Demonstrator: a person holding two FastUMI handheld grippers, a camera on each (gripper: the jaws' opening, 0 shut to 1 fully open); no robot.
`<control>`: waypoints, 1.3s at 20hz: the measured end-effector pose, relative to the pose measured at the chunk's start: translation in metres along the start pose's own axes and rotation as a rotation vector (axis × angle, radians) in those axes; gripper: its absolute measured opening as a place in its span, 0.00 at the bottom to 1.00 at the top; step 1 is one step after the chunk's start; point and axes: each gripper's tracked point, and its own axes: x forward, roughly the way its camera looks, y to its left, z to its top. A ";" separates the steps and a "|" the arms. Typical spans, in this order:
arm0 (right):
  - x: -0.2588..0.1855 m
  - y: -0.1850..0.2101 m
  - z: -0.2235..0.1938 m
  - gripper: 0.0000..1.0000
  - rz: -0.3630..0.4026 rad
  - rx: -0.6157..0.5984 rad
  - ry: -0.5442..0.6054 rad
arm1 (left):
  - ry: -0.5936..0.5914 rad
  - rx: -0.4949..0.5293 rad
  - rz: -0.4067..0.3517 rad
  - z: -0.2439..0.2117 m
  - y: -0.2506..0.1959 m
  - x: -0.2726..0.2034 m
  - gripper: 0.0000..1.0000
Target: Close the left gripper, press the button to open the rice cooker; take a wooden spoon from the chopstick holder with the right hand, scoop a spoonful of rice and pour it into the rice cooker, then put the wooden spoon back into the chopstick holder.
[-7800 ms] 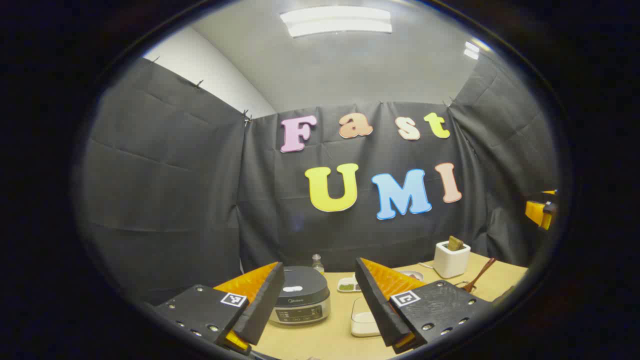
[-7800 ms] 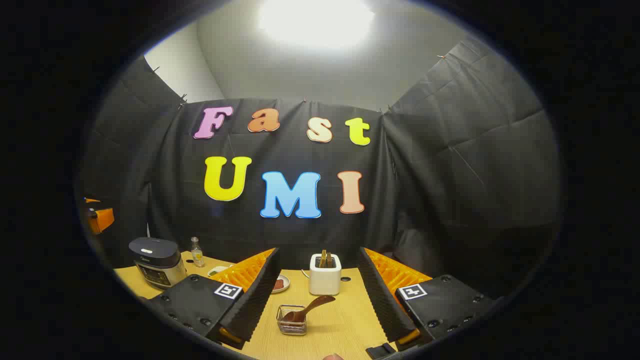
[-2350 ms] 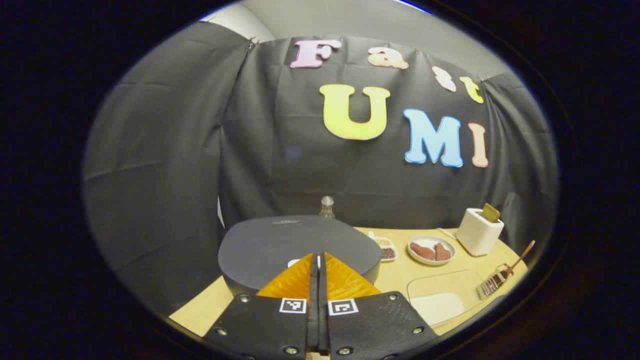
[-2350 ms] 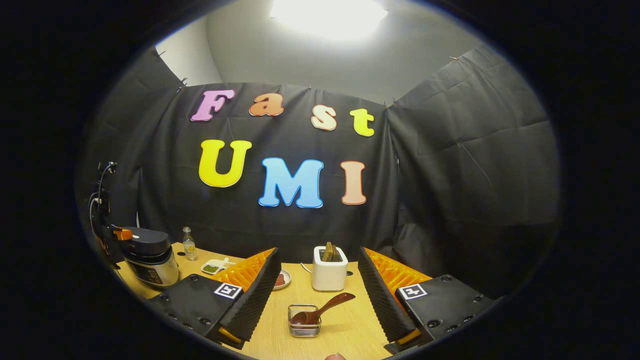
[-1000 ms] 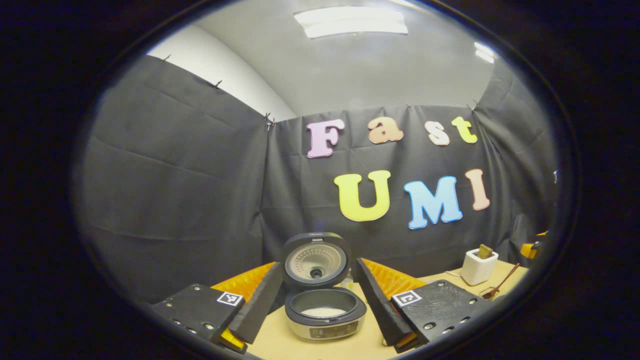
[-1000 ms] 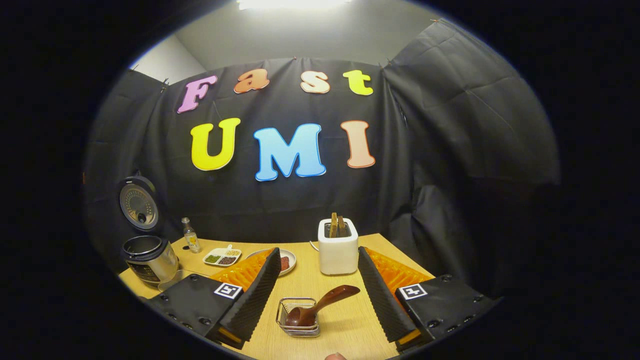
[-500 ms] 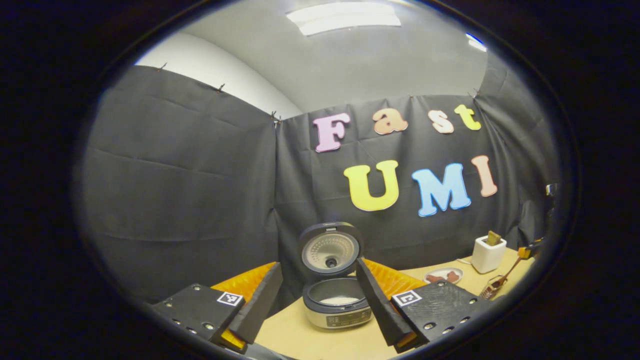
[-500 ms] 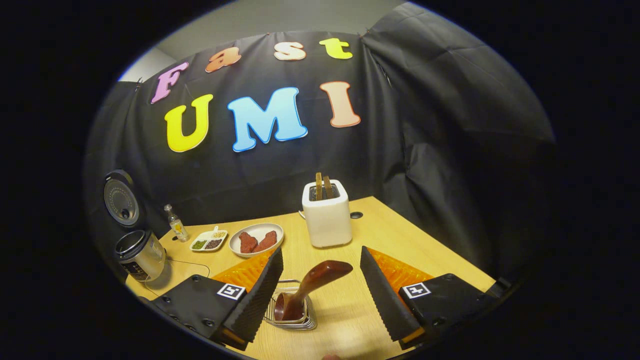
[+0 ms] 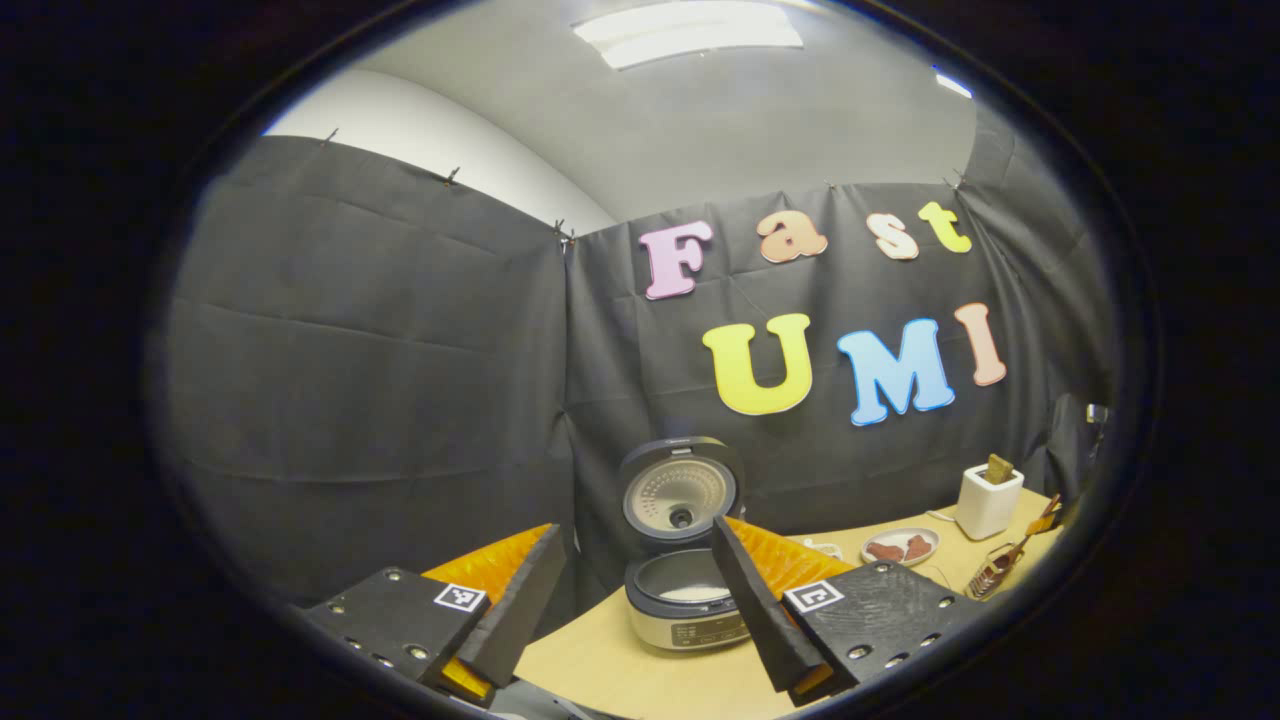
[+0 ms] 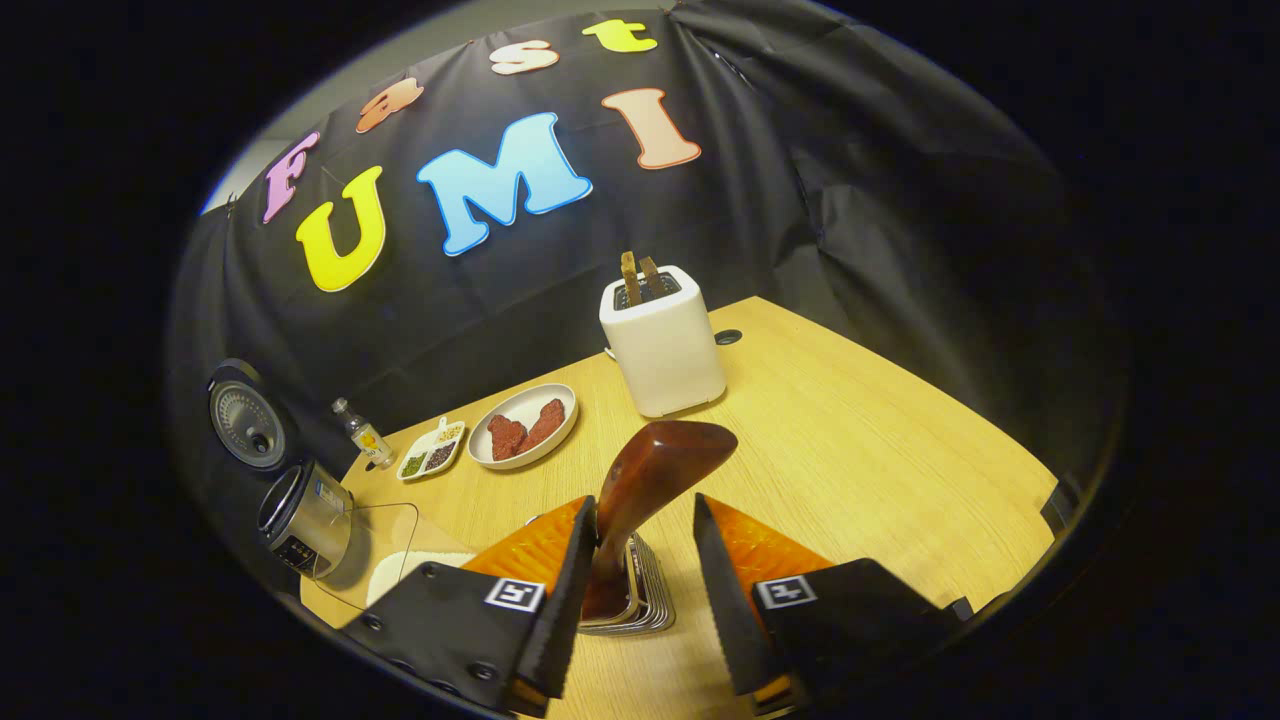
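The wooden spoon stands tilted in the wire chopstick holder, its dark handle rising between my right gripper's fingers. The jaws are partly narrowed; the left finger looks against the handle, the right one stands apart from it. The rice cooker sits open at the table's far left, lid upright. A clear rice container lies beside it. My left gripper hangs open and holds nothing, back from the open rice cooker, which has white rice in its pot.
A white toaster with two slices stands behind the spoon. A plate of red meat, a small divided dish and a little bottle line the back. The wooden table stretches bare to the right.
The right gripper came down and forward over the chopstick holder and its jaws narrowed around the spoon handle. The left gripper drifted left, away from the cooker, which it had pressed open earlier.
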 end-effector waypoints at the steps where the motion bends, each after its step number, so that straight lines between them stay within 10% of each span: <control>1: 0.001 0.003 0.000 0.57 0.007 0.014 0.004 | 0.000 0.000 0.002 0.001 0.001 0.000 0.89; 6: 0.003 0.017 0.000 0.14 0.028 0.055 0.019 | -0.006 -0.007 -0.001 0.000 0.004 0.004 0.89; 26: -0.048 0.180 0.065 0.14 0.202 -0.174 -0.197 | 0.015 -0.043 -0.058 -0.025 0.034 0.043 0.89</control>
